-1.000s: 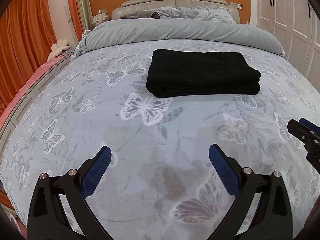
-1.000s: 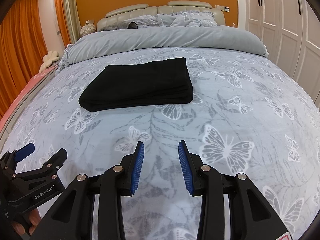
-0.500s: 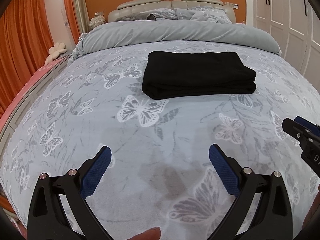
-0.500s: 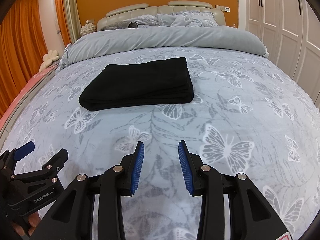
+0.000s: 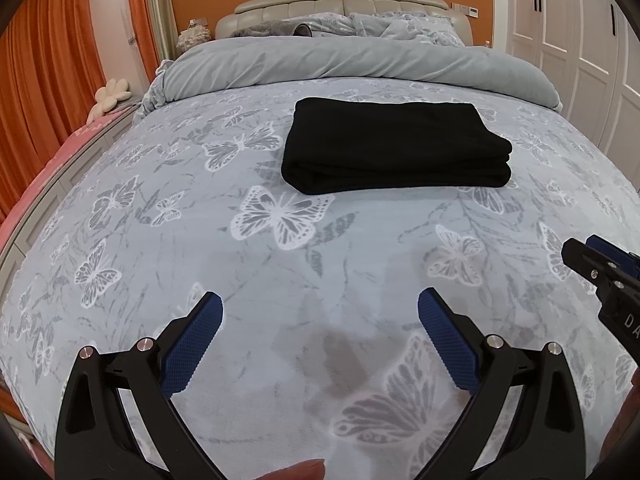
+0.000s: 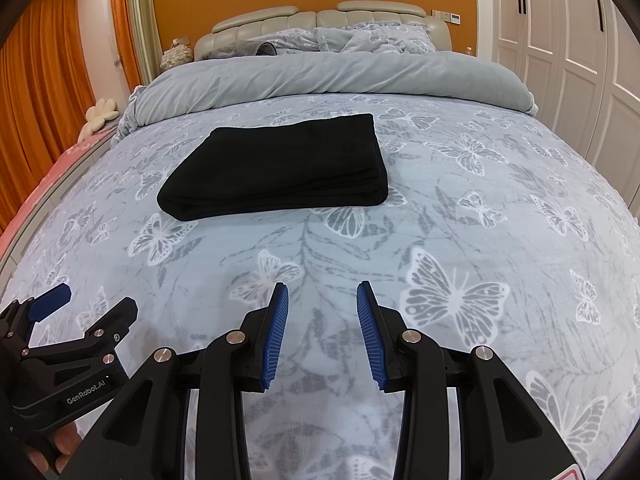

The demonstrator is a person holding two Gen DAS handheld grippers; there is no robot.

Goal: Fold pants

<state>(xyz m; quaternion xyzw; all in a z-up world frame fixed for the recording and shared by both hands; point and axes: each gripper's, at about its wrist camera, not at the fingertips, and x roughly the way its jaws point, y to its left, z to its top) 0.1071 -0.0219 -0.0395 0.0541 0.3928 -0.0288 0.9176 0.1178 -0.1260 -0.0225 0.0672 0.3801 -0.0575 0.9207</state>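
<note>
Black pants [image 5: 392, 146] lie folded in a neat flat rectangle on the bed; they also show in the right wrist view [image 6: 280, 168]. My left gripper [image 5: 320, 312] is open wide and empty, held above the bedspread well short of the pants. My right gripper [image 6: 322, 304] is open with a narrower gap, also empty and short of the pants. The right gripper shows at the right edge of the left wrist view [image 5: 600, 272]. The left gripper shows at the lower left of the right wrist view [image 6: 84, 312].
The bed has a grey butterfly-print bedspread [image 5: 280, 240] with a rolled grey duvet [image 5: 360, 60] and pillows at the headboard. Orange curtains [image 5: 48, 80] hang on the left. White wardrobe doors [image 5: 580, 40] stand on the right.
Both grippers have drawn back slightly from the pants; the left wrist view has shifted so the pants sit a little farther off. The jaws have not changed.
</note>
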